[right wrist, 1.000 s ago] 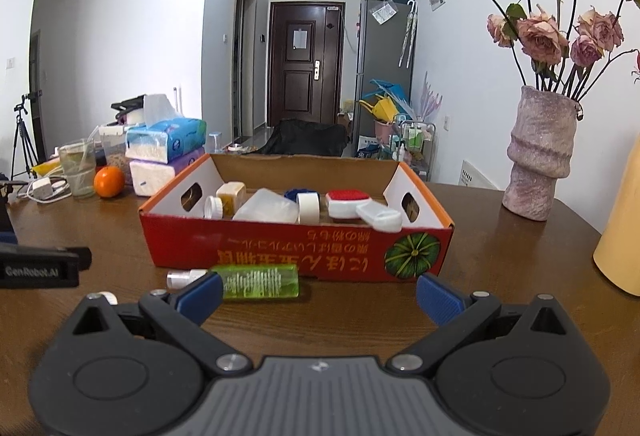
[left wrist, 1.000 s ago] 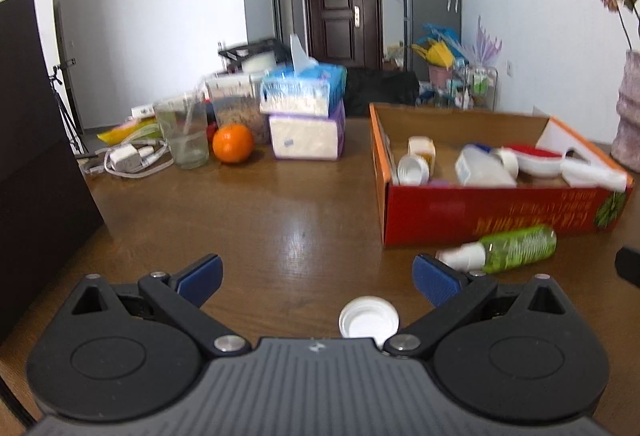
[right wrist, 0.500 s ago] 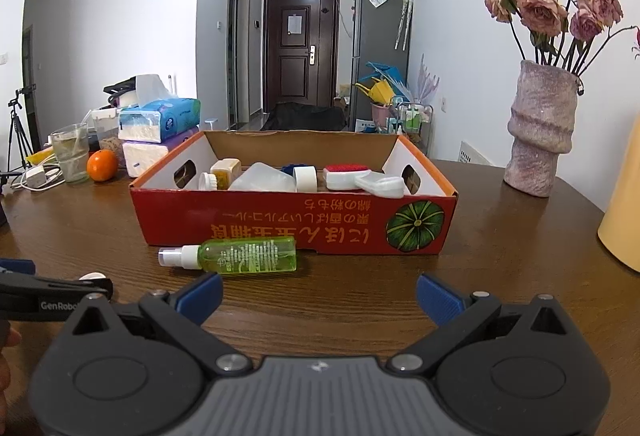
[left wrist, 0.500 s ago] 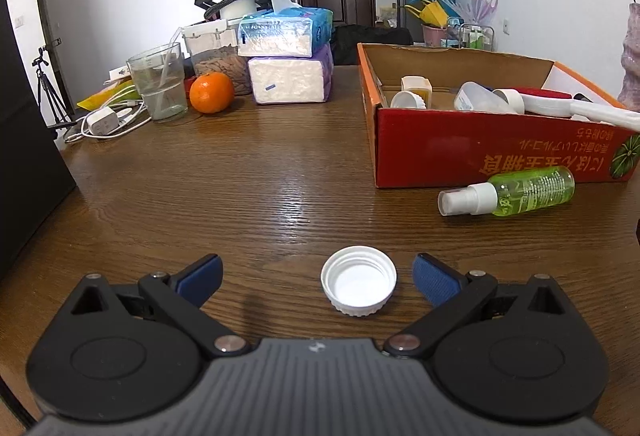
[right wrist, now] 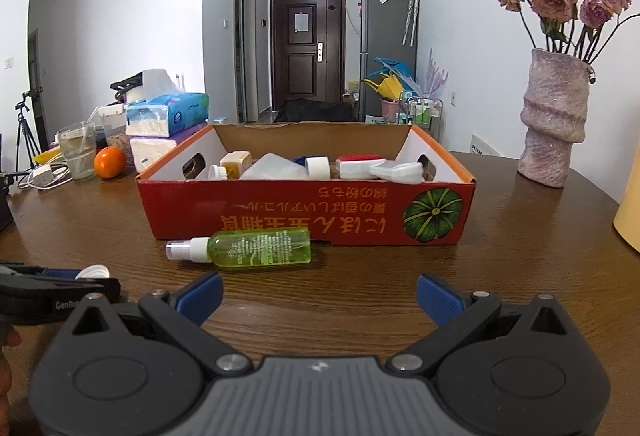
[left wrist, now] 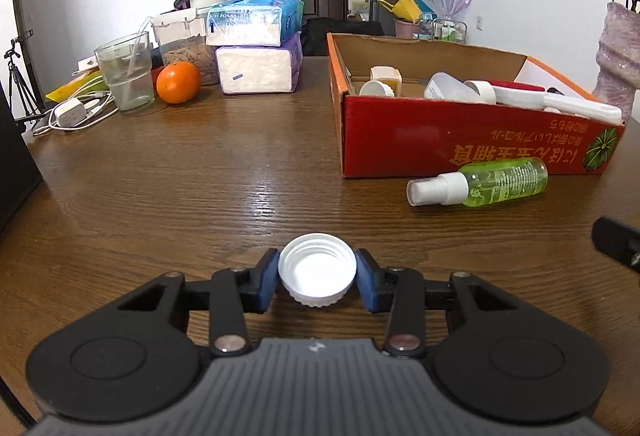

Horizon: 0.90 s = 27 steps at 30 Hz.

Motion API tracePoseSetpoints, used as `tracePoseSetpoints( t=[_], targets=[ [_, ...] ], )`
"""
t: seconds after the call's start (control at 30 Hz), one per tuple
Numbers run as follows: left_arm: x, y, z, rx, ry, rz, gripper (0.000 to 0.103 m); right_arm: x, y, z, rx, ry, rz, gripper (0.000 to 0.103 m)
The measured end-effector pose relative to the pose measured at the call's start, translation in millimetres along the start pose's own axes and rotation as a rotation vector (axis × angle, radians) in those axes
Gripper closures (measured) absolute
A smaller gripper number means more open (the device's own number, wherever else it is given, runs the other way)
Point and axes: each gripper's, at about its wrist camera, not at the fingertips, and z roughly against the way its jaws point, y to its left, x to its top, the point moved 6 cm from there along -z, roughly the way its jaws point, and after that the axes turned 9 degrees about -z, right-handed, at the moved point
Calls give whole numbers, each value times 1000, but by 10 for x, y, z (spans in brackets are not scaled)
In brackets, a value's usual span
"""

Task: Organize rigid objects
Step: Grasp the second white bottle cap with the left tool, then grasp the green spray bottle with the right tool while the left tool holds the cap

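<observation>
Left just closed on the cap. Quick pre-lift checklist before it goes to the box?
1. Grip: left gripper has a blue pad on each side of the white cap - ok.
2. Cap off the table: cannot tell.
3. Room in the red box: bare floor shows at its near-left corner - ok.
4. Route: green spray bottle lies in front of the box, so go over the left wall - ok.
5. Right gripper open, empty, facing the bottle - ok.
</observation>
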Motion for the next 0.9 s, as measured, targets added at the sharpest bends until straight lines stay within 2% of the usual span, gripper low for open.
tracePoseSetpoints(
  t=[0.47, 0.77, 0.9],
  targets=[
    [167, 280, 141, 55, -77, 57, 62, 105, 267, -348, 24, 18, -8, 0],
    [213, 437, 171, 61, -86, 102, 62, 207, 407, -735, -22, 65, -94, 0],
    [244, 465, 257, 60, -114, 112, 62, 238, 482, -880, -47, 83, -136, 0]
  ],
)
